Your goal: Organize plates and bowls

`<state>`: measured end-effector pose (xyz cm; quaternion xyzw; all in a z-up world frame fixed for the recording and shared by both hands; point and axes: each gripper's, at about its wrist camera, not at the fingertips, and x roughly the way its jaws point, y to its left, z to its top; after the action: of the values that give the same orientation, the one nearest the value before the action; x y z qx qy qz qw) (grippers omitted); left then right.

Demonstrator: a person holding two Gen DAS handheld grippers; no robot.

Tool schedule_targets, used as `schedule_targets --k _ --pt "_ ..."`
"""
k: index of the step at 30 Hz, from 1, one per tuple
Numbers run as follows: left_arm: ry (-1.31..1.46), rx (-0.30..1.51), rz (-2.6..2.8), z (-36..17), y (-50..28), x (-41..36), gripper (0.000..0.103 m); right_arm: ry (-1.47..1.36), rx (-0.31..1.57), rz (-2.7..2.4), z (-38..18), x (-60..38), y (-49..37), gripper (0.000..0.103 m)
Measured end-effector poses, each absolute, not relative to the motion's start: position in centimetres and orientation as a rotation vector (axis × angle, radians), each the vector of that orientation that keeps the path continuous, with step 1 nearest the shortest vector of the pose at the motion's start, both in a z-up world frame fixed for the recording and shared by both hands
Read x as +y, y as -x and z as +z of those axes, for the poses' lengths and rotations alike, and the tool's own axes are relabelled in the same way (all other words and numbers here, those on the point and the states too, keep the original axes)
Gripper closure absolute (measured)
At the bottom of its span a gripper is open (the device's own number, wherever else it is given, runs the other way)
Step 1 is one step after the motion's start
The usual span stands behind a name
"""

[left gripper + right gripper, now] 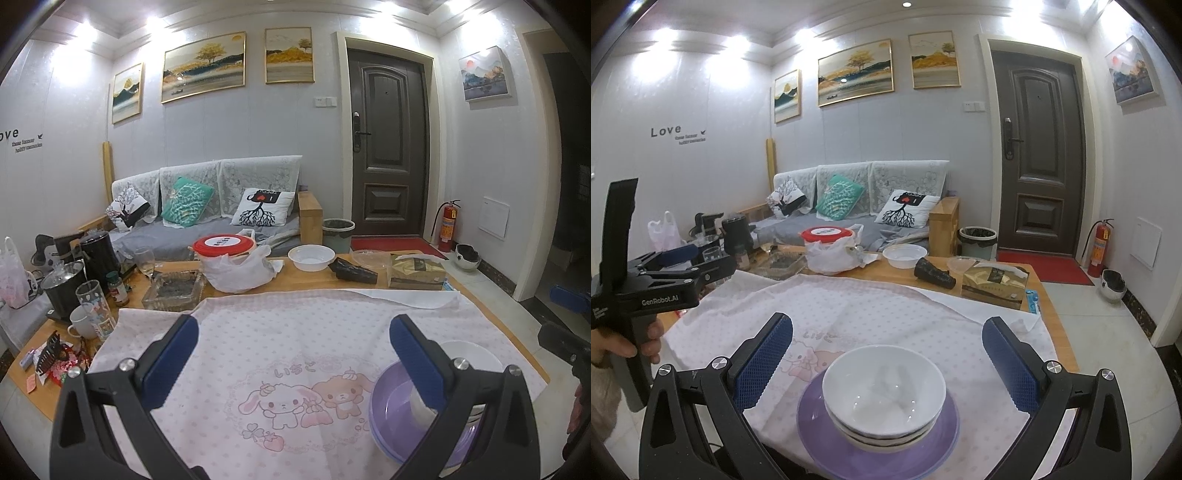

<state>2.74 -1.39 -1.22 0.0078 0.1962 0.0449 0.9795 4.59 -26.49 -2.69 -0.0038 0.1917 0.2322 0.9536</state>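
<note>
A stack of white bowls [884,397] sits nested on purple plates [877,448] on the pink cartoon-print cloth [849,314]. My right gripper [886,363] is open, its blue pads either side of the stack and above it, holding nothing. In the left wrist view the same purple plates [391,413] and a white bowl [476,352] lie at lower right, partly hidden behind the right finger. My left gripper [293,354] is open and empty over the cloth [280,332], left of the stack. It also shows in the right wrist view [679,264], held in a hand.
At the table's far side stand a white plastic bowl [904,255], a red-lidded tub in a bag [827,245], a glass ashtray [171,290], a tissue box [993,282] and a black object [934,275]. Cups, glasses and kettles [77,280] crowd the left end.
</note>
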Motion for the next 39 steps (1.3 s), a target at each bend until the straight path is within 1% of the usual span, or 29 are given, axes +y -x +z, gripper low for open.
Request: schedule_targets --k 39 --pt "-0.014 0.398 0.073 -1.16 -2.95 -1.83 0.001 -0.018 0.396 0.447 -2.69 -26.05 -4.1 0.001"
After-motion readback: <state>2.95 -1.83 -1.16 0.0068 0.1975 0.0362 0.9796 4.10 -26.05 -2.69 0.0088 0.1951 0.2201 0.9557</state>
